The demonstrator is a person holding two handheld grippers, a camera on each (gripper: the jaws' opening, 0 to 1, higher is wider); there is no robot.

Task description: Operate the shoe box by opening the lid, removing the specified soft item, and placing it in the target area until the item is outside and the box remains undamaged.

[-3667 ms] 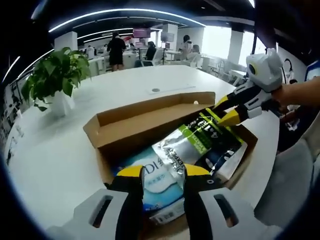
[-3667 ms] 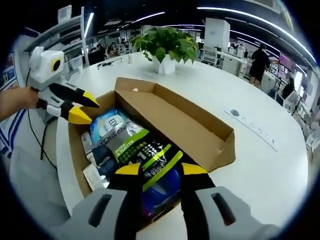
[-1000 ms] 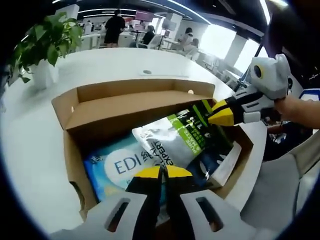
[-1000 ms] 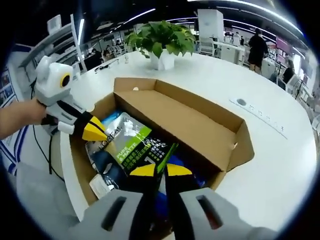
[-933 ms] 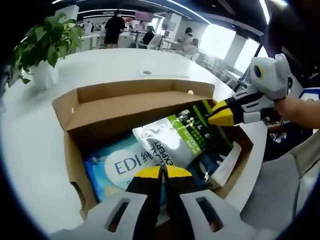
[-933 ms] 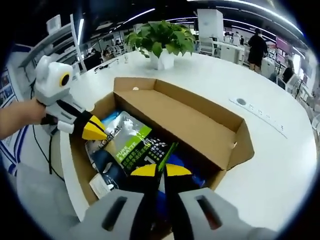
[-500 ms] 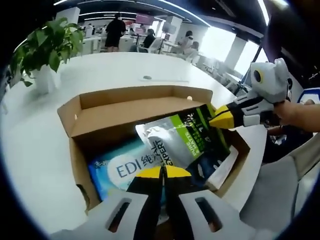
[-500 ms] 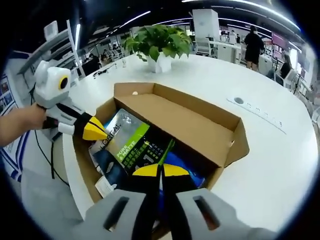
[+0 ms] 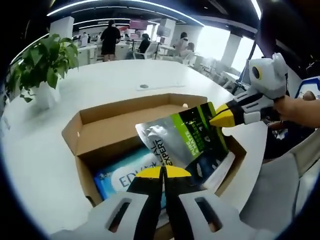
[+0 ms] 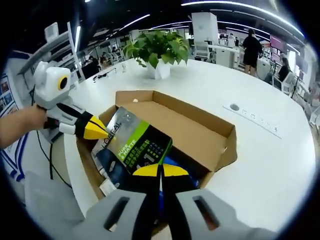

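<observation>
A silver-and-green pouch [image 9: 182,140] is seen raised partly out of the open shoe box [image 9: 107,132] on a white table [image 9: 45,135], where half a second earlier it lay lower among the contents. It is pinched at opposite ends: the left gripper [image 9: 162,172] is clenched on its lower edge, the right gripper [image 10: 160,170] on the other end. A blue pack [image 9: 127,175] is left inside the box. A potted plant [image 10: 157,50] stands beyond. The lid is already folded back; extraction is judged well under way, with placement on the table still to be done and the box walls apparently unharmed
</observation>
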